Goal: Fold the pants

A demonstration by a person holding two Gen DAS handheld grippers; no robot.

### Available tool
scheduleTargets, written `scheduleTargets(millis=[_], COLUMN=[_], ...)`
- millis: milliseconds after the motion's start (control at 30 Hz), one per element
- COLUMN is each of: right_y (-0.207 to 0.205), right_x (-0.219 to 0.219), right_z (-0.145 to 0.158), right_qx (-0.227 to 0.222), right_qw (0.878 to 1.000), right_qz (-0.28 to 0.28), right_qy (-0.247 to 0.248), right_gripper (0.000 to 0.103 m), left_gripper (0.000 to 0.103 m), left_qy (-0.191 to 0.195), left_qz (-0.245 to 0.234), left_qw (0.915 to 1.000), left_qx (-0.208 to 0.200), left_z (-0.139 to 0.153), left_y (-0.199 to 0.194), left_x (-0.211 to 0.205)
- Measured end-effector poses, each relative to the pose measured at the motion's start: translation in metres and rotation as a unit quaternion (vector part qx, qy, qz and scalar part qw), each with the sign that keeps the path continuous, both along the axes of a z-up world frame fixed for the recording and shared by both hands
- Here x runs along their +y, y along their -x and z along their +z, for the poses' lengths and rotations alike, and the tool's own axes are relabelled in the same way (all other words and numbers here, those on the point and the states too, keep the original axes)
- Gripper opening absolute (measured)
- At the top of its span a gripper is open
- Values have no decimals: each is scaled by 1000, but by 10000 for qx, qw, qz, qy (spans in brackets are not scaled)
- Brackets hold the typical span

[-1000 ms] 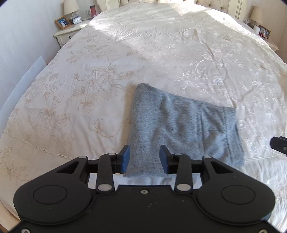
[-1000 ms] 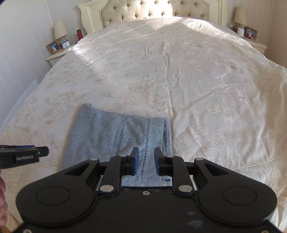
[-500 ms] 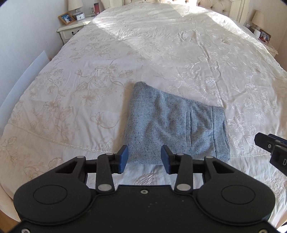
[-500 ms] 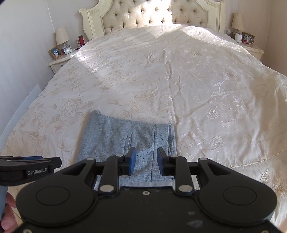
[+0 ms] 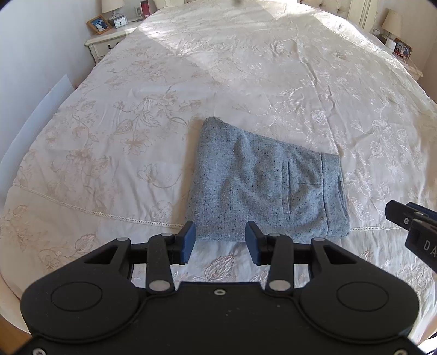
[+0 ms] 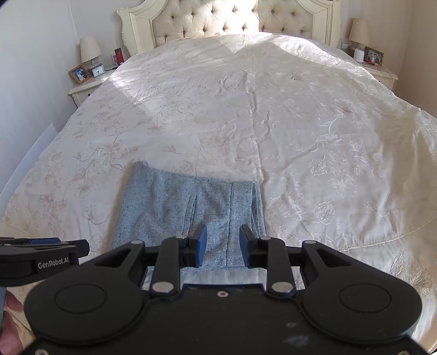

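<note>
The grey speckled pants point(image 5: 262, 188) lie folded into a compact block near the foot of the bed, waistband to the right; they also show in the right wrist view point(image 6: 188, 210). My left gripper point(image 5: 220, 241) is open and empty, held just short of the block's near edge. My right gripper point(image 6: 221, 244) is open and empty above the near right part of the block. The right gripper's side shows at the left view's right edge point(image 5: 412, 226), and the left gripper's side at the right view's left edge point(image 6: 41, 255).
The cream embroidered bedspread point(image 6: 273, 123) covers a wide bed with a tufted headboard point(image 6: 229, 19). A nightstand with lamp, clock and photo point(image 6: 90, 79) stands at the left, another nightstand point(image 6: 374, 68) at the right. A white wall runs along the left.
Both grippers have pulled back from the folded pants and risen, so the block sits farther ahead of the fingers. The pants lie still.
</note>
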State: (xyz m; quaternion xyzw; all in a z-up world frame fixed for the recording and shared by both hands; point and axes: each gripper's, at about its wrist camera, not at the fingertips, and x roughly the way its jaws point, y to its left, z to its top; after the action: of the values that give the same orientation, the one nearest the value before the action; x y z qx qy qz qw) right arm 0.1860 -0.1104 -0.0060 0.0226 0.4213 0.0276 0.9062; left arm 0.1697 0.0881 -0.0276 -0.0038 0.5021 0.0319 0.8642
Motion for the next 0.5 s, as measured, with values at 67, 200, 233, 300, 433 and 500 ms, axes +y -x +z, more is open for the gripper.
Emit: scheduleTargets(millis=[67, 200, 233, 300, 433, 500], right_y=[1, 4, 4, 5, 7, 7], right_x=[1, 2, 2, 2, 1, 1], right_z=[0, 0, 1, 1, 0, -1], right_qx=[15, 20, 18, 9, 31, 48], right_qw=[10000, 10000, 10000, 10000, 10000, 10000], right_qz=[11, 25, 23, 12, -15, -20], right_qy=[12, 32, 30, 23, 23, 17], right_gripper=[29, 29, 29, 29, 29, 29], left_gripper=[50, 50, 50, 50, 50, 50], left_qy=[5, -7, -4, 7, -2, -5], left_qz=[-2, -47, -53, -54, -57, -55], left_qw=[10000, 10000, 10000, 10000, 10000, 10000], left_qx=[24, 24, 22, 23, 44, 53], left_z=[0, 1, 1, 2, 1, 1], left_y=[1, 2, 3, 4, 5, 6], left_x=[0, -1, -1, -2, -2, -1])
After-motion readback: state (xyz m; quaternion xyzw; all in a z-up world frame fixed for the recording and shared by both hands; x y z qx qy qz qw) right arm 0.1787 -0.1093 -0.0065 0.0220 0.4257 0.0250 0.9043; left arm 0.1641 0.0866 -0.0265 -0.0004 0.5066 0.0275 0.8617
